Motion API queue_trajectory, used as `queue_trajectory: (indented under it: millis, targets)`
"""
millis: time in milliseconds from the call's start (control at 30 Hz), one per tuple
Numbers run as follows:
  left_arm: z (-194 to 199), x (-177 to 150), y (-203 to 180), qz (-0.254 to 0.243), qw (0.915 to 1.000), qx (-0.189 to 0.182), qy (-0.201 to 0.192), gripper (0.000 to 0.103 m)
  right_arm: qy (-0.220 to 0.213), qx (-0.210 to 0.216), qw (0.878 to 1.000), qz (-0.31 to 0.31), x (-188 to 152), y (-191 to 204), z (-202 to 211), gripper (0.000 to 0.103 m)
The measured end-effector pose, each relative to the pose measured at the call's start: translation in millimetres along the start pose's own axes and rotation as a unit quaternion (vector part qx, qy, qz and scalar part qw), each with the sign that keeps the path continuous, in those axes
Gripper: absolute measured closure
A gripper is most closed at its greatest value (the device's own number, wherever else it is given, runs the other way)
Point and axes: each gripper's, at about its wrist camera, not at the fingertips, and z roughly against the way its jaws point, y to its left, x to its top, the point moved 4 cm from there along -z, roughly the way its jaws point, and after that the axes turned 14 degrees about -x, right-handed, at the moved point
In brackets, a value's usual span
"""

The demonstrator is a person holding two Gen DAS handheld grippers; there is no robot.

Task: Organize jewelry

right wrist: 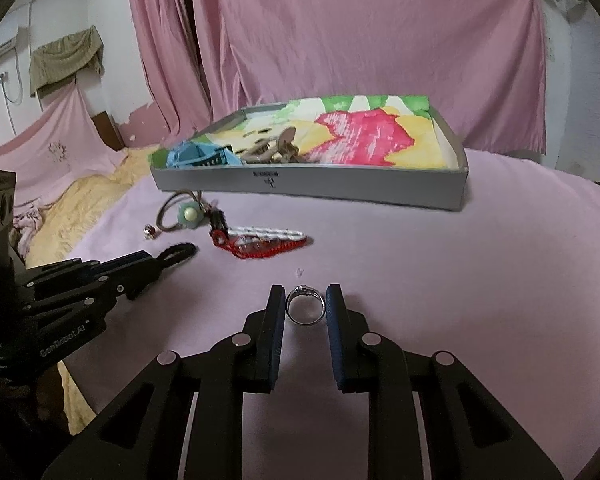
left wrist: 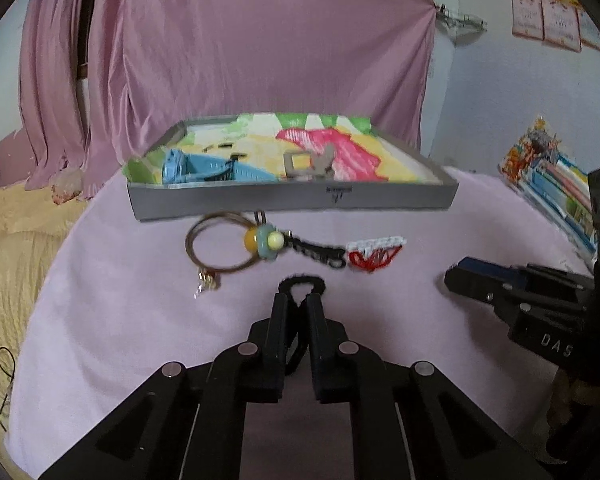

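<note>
My jaws are matt black plastic w/ shiny metal pins. Right gripper [right wrist: 306,300] pinches a glossy metal ring [right wrist: 305,306]; left gripper [left wrist: 298,300] a fuzzy black hair tie [left wrist: 301,283]. Cloth [right wrist: 460,260] under me is soft, matt pink. Tray [right wrist: 340,184] looks like grey cardboard, paper-lined. Bangle [left wrist: 216,246]: shiny metal, glossy beads.

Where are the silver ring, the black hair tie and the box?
silver ring [right wrist: 305,305]: right wrist view, on its band's lower edge.
black hair tie [left wrist: 302,282]: left wrist view, on the loop's top edge.
box [right wrist: 340,184]: right wrist view, on its grey front wall.
</note>
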Motion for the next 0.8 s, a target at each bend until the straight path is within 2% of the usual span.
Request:
queue_trajectory:
  millis: [33, 233, 433, 633, 800]
  targets:
    - [0.2, 3.3, 0.5, 0.002, 1.0, -0.001, -0.004, 0.103, -0.003, 0.002, 1.0, 0.0, 1.5, -0.2, 0.8, 0.085]
    - [-2.5, 30.2, 4.0, 0.014, 0.9995, -0.006, -0.028, 0.102, -0.022, 0.01, 1.0, 0.0, 22.4, -5.2, 7.7, 0.085]
    - [-6.0, 32.9, 4.2, 0.022, 0.9991, -0.019, -0.031, 0.102, -0.029, 0.006, 1.0, 0.004, 29.6, -8.8, 8.1, 0.085]
    - [-7.1, 26.6, 12.0, 0.027, 0.9996, -0.006, -0.01, 0.102, -0.018, 0.017, 1.0, 0.001, 26.2, -6.0, 1.0, 0.085]
    - [-5.3, 13.1, 26.1, 0.056, 0.9981, 0.024, 0.005, 0.102, -0.001, 0.033, 0.999, -0.001, 20.0, -0.3, -7.7, 0.085]
